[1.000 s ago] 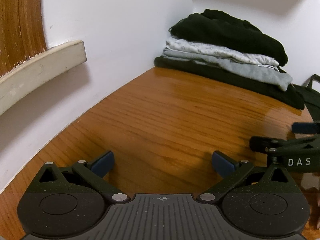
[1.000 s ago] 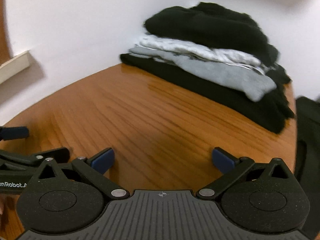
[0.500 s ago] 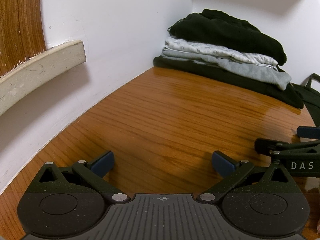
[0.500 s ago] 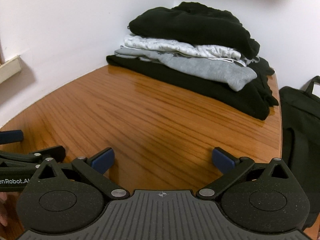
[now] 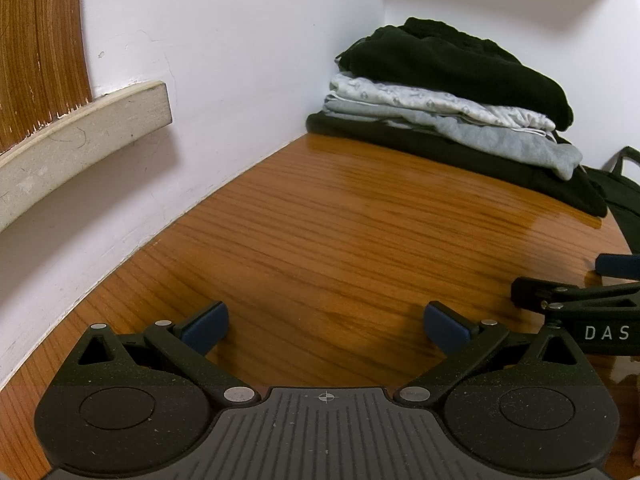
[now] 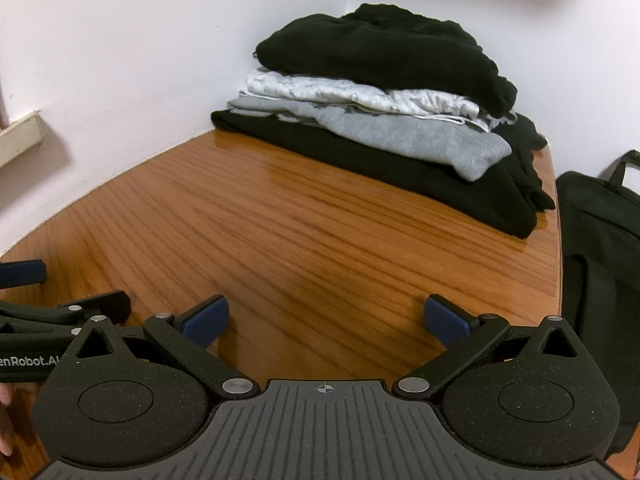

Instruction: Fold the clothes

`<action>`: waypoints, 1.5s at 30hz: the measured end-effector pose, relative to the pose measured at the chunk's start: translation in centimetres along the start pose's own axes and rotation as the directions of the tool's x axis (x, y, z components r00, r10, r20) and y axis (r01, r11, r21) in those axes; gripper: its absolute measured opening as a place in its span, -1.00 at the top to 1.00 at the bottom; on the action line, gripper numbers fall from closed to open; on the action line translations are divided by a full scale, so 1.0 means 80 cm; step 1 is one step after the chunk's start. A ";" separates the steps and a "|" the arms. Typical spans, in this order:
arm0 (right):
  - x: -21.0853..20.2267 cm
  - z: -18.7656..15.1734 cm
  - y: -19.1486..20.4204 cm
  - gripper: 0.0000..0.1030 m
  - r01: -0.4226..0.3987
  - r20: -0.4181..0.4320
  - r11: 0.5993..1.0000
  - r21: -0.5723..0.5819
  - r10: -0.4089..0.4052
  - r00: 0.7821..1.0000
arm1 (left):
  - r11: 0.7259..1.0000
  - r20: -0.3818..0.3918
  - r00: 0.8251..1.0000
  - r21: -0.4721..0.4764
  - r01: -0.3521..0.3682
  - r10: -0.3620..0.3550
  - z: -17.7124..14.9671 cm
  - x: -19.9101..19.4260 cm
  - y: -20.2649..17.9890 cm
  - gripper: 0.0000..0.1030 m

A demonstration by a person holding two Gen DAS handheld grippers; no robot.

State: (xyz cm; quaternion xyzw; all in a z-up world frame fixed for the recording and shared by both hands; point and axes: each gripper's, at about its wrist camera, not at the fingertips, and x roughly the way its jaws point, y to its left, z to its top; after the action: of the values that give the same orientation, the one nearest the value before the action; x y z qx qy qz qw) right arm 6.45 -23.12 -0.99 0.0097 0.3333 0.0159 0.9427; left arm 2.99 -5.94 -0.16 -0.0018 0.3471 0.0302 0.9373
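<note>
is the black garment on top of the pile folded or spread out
Folded: the black garment sits as a compact bundle atop the grey layers, edges tucked in.

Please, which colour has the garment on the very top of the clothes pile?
Black. The top garment shows best in the right wrist view.

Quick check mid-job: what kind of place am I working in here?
Probably a home room corner: a wooden table against white walls, holding a stack of folded clothes, with a black bag beside it.
</note>
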 end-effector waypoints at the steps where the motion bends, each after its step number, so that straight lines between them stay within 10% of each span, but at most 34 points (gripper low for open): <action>1: 0.000 0.000 0.000 -1.00 0.001 0.000 1.000 0.000 -0.001 1.000 | 1.000 0.000 1.000 0.000 0.000 0.000 0.000 0.000 0.000 -1.00; 45: -0.003 -0.006 -0.001 -1.00 0.011 0.002 1.000 0.005 -0.011 1.000 | 1.000 0.000 1.000 0.001 0.000 0.000 0.000 0.001 0.001 -1.00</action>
State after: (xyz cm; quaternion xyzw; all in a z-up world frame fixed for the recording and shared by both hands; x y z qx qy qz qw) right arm 5.92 -23.22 -1.22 0.0105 0.3325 0.0100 0.9430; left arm 3.03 -5.89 -0.16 -0.0016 0.3472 0.0299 0.9373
